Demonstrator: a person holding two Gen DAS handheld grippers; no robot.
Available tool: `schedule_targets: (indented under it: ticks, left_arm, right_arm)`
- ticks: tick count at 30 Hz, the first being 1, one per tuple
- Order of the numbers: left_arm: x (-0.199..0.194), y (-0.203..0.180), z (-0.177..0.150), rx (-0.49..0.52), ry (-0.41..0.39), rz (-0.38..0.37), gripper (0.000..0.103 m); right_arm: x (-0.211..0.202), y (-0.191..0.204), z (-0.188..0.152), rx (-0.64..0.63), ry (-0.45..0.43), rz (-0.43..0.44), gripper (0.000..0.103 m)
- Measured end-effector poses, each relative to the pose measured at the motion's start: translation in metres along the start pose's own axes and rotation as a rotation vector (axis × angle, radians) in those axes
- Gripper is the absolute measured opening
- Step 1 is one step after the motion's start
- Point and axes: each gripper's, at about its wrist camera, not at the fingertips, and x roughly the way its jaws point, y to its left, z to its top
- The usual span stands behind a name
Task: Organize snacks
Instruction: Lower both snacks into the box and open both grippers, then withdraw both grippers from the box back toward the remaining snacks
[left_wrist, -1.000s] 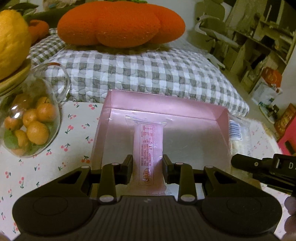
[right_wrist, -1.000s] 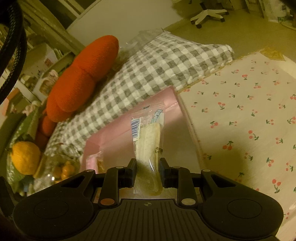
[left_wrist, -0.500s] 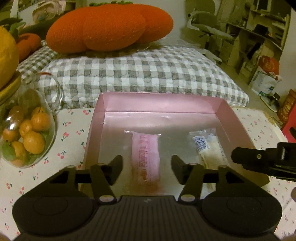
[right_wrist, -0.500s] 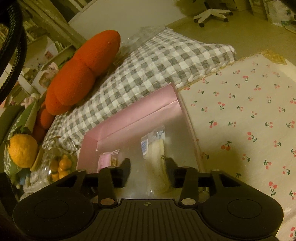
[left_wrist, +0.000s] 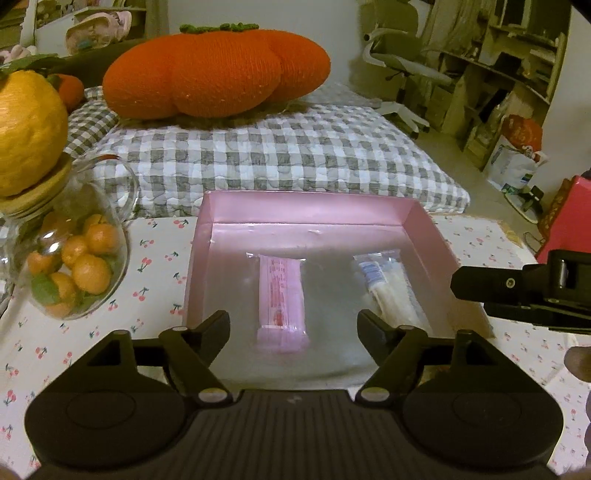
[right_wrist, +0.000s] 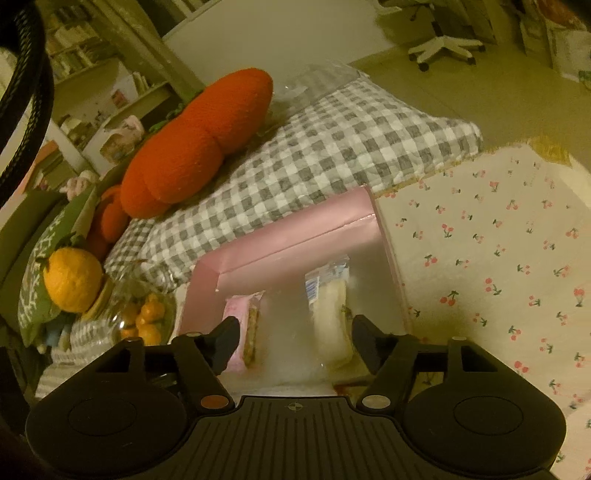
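A pink tray (left_wrist: 314, 210) stands on the cherry-print tablecloth. In it lie a pink wrapped snack bar (left_wrist: 282, 301) in the middle and a pale wrapped snack bar (left_wrist: 388, 290) to its right. My left gripper (left_wrist: 293, 326) is open and empty, just above the tray's near edge, with the pink bar between its fingers' line. My right gripper (right_wrist: 291, 338) is open and empty over the same tray (right_wrist: 295, 236); the pink bar (right_wrist: 242, 332) and the pale bar (right_wrist: 330, 317) lie below it. The right gripper's side shows at the right of the left wrist view (left_wrist: 517, 291).
A glass jar of small oranges (left_wrist: 74, 266) with a large yellow fruit (left_wrist: 26, 129) on its lid stands left of the tray. A grey checked cushion (left_wrist: 288, 158) with an orange pumpkin pillow (left_wrist: 214, 70) lies behind. Cherry-print cloth (right_wrist: 498, 258) stretches to the right.
Both grippers opened and let go of their snack bars, which now lie in the pink tray. Both grippers have drawn back and up from the tray.
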Motion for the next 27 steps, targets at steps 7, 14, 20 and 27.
schedule_targets:
  ticks: [7,14,20,27]
  left_arm:
    - [-0.024,0.002,-0.008,-0.015,0.001,-0.008,0.087]
    - [-0.046,0.003,-0.022,-0.02,0.017,-0.011,0.097]
    - [-0.061,0.004,-0.037,-0.033,0.027,-0.009,0.101]
    - [-0.069,0.008,-0.059,-0.046,0.03,-0.015,0.101]
  right_arm:
    - [-0.025,0.007,-0.007,-0.055,0.009,-0.02,0.077]
    - [-0.047,0.01,-0.017,-0.103,0.013,-0.035,0.083]
    - [-0.062,0.012,-0.03,-0.145,0.022,-0.037,0.084]
    - [-0.073,0.011,-0.044,-0.216,0.008,-0.039,0.084]
